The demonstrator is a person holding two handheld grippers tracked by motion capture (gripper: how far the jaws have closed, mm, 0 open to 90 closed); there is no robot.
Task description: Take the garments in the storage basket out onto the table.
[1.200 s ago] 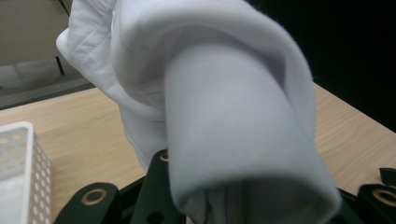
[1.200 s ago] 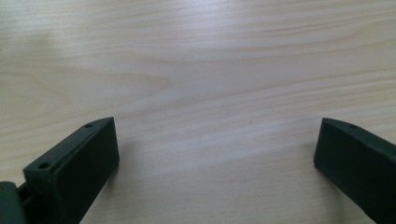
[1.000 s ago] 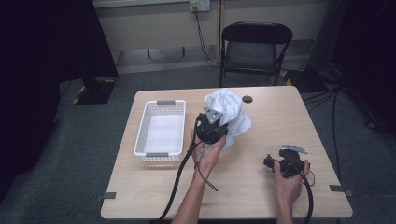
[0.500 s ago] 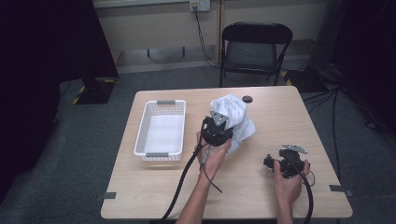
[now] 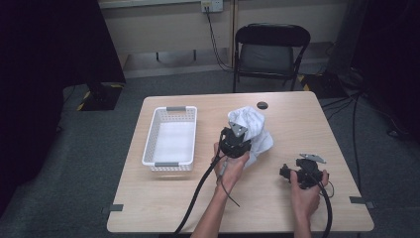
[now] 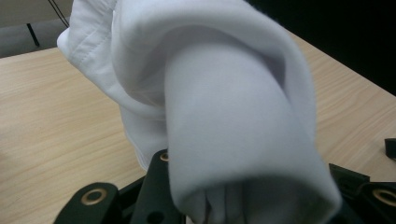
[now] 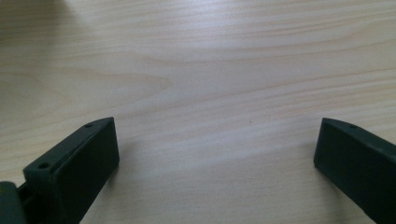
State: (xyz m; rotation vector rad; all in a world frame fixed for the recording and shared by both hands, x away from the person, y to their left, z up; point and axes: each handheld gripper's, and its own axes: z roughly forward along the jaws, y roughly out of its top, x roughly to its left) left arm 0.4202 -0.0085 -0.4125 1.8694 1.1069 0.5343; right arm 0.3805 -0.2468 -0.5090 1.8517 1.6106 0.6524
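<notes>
A crumpled white cloth hangs bunched over the middle of the wooden table, its lower folds near the surface. My left gripper is shut on the cloth, whose folds drape over the jaws and hide their tips. My right gripper rests low at the table's right front, held by a hand. Its jaws stand wide open over bare wood with nothing between them.
A white plastic basket with grey handles stands on the left half of the table and looks empty. A small black round cap sits near the far edge. A black folding chair stands behind the table.
My left gripper has carried the cloth a little to the right and lower, toward the table. The right gripper has stayed put.
</notes>
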